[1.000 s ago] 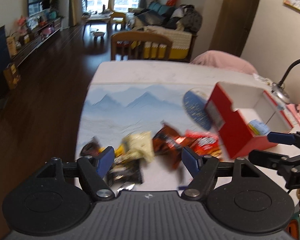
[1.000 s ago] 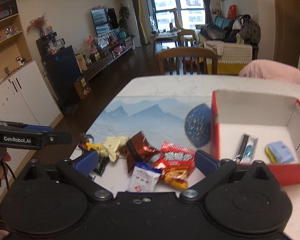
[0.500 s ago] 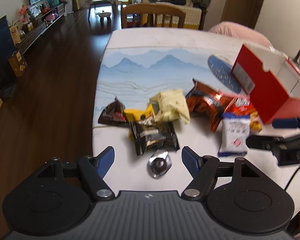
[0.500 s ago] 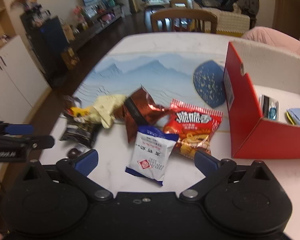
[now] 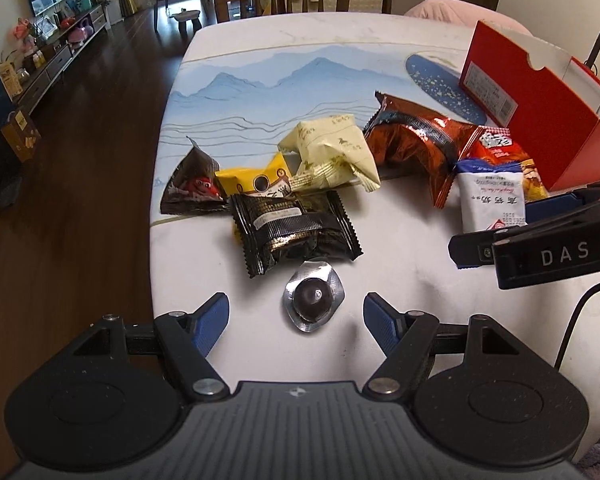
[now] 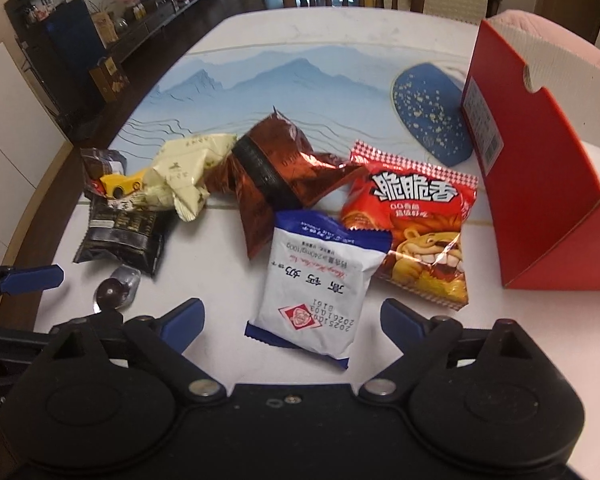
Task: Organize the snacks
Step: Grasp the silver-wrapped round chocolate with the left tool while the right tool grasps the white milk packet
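Snack sorting at an early stage, with most packets left loose on the table.

The left gripper is spread around a foil-cupped chocolate, untouched; the right gripper is closing about a white-and-blue packet, not yet pinched. The red box, beside the pile, is seen to hold little.

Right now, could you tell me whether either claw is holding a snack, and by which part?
Nothing is held. The left claw stands open around the foil cup; the right claw is closing around the white packet without pressing it.
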The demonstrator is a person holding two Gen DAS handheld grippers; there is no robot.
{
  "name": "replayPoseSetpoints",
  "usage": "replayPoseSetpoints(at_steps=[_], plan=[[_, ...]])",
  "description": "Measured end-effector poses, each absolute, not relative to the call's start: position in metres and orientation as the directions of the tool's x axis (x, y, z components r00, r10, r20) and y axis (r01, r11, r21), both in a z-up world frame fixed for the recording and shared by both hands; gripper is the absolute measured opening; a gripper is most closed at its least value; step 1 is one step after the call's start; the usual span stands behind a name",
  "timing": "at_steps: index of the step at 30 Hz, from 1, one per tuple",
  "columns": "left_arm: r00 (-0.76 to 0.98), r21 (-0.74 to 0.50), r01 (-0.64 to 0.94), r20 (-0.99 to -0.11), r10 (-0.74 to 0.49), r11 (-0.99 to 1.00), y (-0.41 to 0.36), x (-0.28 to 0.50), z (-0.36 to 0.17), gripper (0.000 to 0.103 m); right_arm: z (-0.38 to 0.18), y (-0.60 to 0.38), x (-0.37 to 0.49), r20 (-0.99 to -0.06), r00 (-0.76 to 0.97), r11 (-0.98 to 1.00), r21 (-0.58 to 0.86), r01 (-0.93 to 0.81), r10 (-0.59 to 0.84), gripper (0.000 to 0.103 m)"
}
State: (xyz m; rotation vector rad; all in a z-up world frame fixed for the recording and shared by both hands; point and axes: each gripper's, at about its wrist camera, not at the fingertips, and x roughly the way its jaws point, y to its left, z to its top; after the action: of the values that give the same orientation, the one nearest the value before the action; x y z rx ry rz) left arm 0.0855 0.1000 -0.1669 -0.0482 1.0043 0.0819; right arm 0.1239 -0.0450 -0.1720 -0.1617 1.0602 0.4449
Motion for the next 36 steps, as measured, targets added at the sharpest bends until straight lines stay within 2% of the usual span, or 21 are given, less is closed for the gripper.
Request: replayPoseSetpoints(at_steps=[5, 7, 9, 11, 14, 16, 21, 27, 36], plan=[[0.531, 0.002, -0.094, -0.846, 0.052, 0.996, 0.099, 0.089, -0.174, 0.073, -0.176, -0.041, 0.129, -0.878, 0.41, 0.918, 0.076, -0.39, 0.247, 0.086], [0.534, 0.004, -0.096, -0.844, 0.055, 0.995, 0.098, 0.09, -0.174, 0.073, -0.176, -0.041, 0.13, -0.88, 0.404, 0.916, 0.081, -0.393, 0.25, 0.079], [0.532, -0.002, -0.093, -0.845, 0.048, 0.996, 0.098, 0.091, -0.175, 0.066, -0.176, -0.039, 0.13, -0.882, 0.401, 0.915, 0.077, -0.395, 0.247, 0.077], [0.529, -0.006, -0.09, -0.848, 0.043, 0.996, 0.097, 0.091, -0.176, 0.065, -0.178, -0.039, 0.131, -0.886, 0.394, 0.914, 0.076, -0.398, 0.245, 0.075], [0.533, -0.002, -0.09, -0.845, 0.046, 0.996, 0.095, 0.091, -0.177, 0.057, -0.179, -0.034, 0.131, -0.887, 0.397, 0.914, 0.065, -0.399, 0.237, 0.074], [0.531, 0.001, -0.088, -0.846, 0.047, 0.996, 0.094, 0.092, -0.176, 0.055, -0.179, -0.032, 0.13, -0.885, 0.402, 0.914, 0.061, -0.401, 0.236, 0.072], [0.526, 0.005, -0.083, -0.849, 0.048, 0.997, 0.089, 0.095, -0.174, 0.037, -0.178, -0.031, 0.129, -0.881, 0.42, 0.913, 0.033, -0.407, 0.219, 0.054], [0.522, 0.003, -0.098, -0.851, 0.054, 0.995, 0.088, 0.095, -0.173, 0.035, -0.175, -0.038, 0.126, -0.877, 0.415, 0.908, 0.054, -0.416, 0.243, 0.046], [0.508, -0.043, -0.162, -0.86, 0.046, 0.986, 0.097, 0.088, -0.172, 0.034, -0.166, -0.061, 0.116, -0.87, 0.405, 0.911, 0.111, -0.398, 0.283, 0.045]])
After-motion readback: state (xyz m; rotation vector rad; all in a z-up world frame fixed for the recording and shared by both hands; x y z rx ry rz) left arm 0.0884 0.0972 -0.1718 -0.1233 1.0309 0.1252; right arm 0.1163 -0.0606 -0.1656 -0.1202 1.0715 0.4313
